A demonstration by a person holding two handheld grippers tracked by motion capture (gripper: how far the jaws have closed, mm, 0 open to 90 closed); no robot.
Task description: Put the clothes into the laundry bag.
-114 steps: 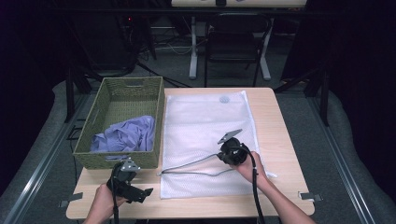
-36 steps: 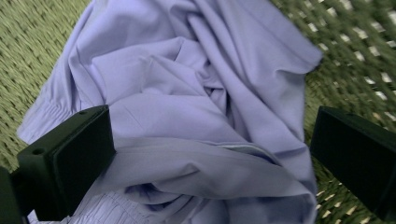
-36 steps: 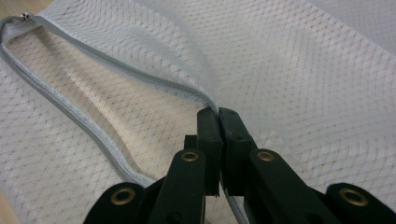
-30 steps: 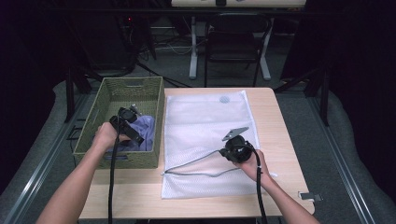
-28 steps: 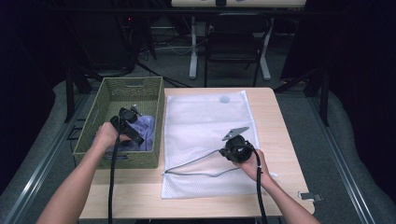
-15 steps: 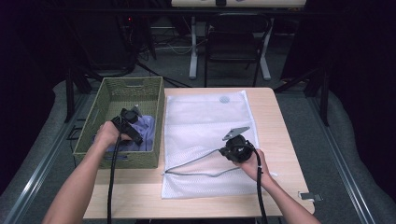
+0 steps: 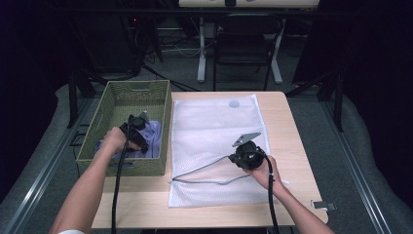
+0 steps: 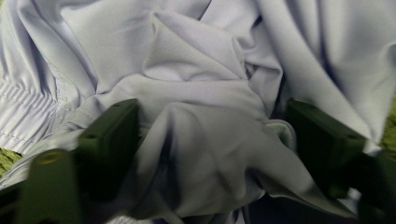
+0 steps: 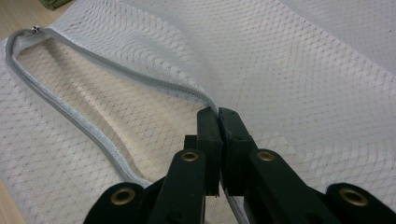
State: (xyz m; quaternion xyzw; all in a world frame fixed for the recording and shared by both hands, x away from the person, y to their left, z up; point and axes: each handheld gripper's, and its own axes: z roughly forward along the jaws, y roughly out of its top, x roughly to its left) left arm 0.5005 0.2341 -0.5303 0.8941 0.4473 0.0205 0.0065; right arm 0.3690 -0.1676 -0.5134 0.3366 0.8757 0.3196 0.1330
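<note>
Lavender cloth [image 8: 201, 154] bunches up between the jaws of the left gripper [image 8: 212, 140], which stand wide apart with a thick fold of the fabric rising in the gap and touching both inner faces; they have not pinched it. In the high view this gripper [image 7: 138, 130] reaches down into the green woven basket [image 7: 120, 92], with the cloth [image 7: 155, 131] just beyond and beside it and the person's left hand [image 7: 114, 140] behind it.

The right gripper [image 9: 218, 122] has its jaws pressed tight together on the grey zipper edge [image 9: 140, 74] of the white mesh laundry bag [image 9: 303, 79], lifting that edge off the lower layer. Ahead of the jaws and to their left the bag's mouth gapes in a long loop, with the wooden table [image 9: 18, 18] showing past its far end. In the high view the right gripper [image 7: 247, 155] sits over the bag [image 7: 214, 122], well apart from the basket, held by the right hand [image 7: 265, 170].

No brand, label or writing is legible on anything.
</note>
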